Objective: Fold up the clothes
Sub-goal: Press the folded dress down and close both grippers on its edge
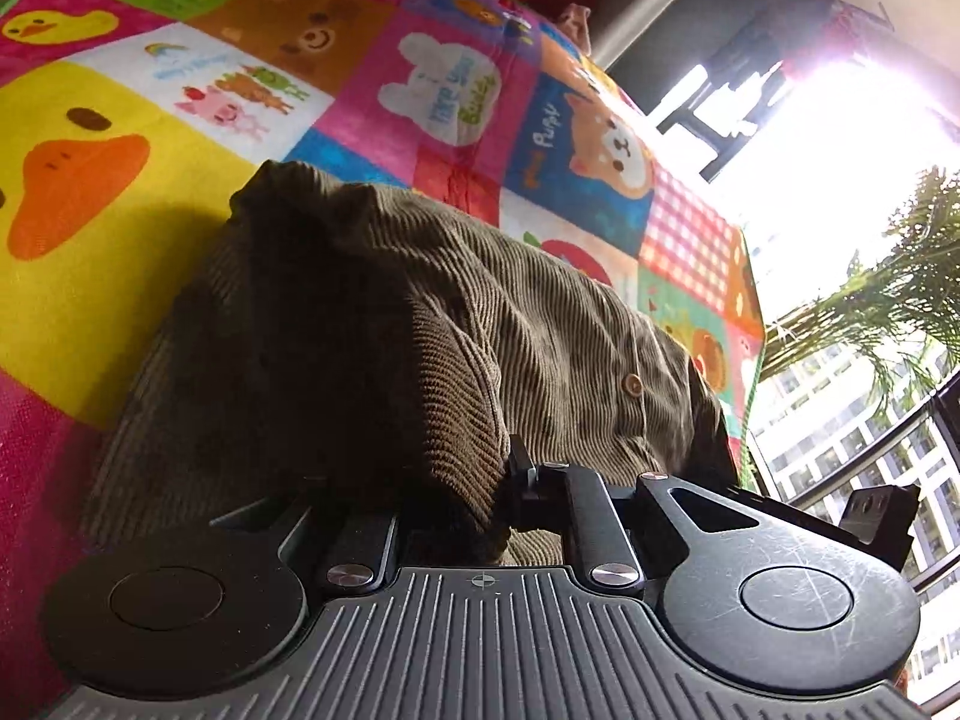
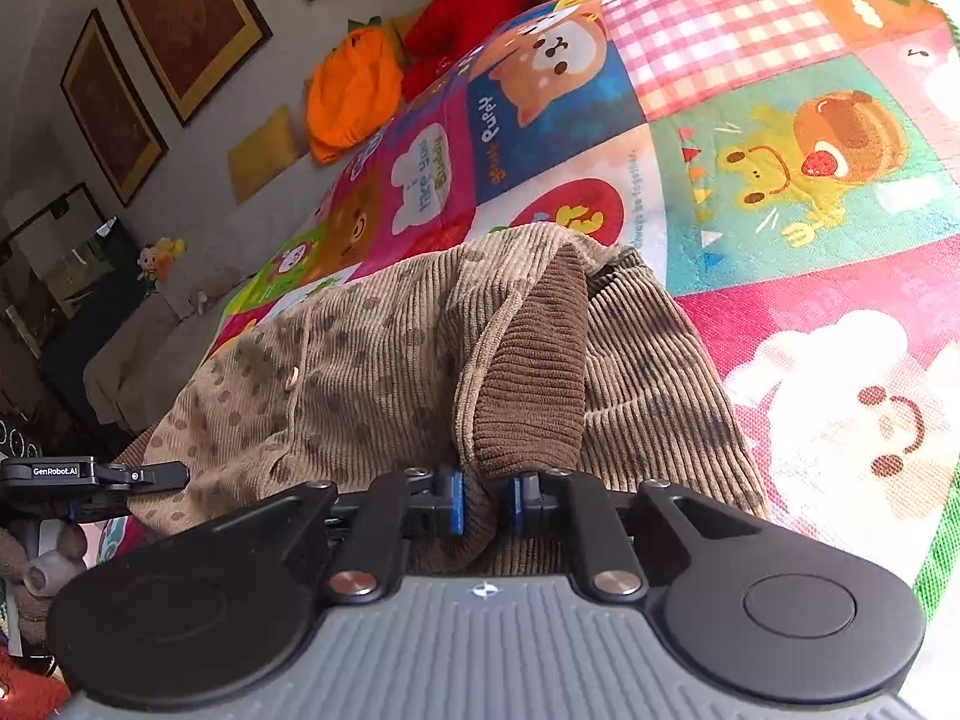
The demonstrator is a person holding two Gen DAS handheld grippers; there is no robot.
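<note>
A brown corduroy garment (image 1: pixel 540 312) with dark dots and a small button (image 1: pixel 631 385) lies bunched on a colourful cartoon play mat (image 1: pixel 90 210). In the left wrist view my left gripper (image 1: pixel 474 498) is shut on a ribbed edge (image 1: pixel 456 420) of it. The cloth drapes over one finger and hides it. In the right wrist view my right gripper (image 2: pixel 486 504) is shut on a darker ribbed cuff (image 2: pixel 528 372) of the same garment (image 2: pixel 360 360), pinched between the blue pads (image 2: pixel 456 504). My left gripper (image 2: pixel 150 474) shows at that view's left edge, at the garment's other side.
The mat (image 2: pixel 840 360) ends in a green border (image 2: pixel 936 564) on the right. An orange cushion (image 2: pixel 354 96) and red fabric (image 2: pixel 468 18) lie beyond its far edge, below framed pictures (image 2: pixel 186 18). A bright window (image 1: pixel 840 120), a railing and a plant (image 1: pixel 918 276) stand off the mat.
</note>
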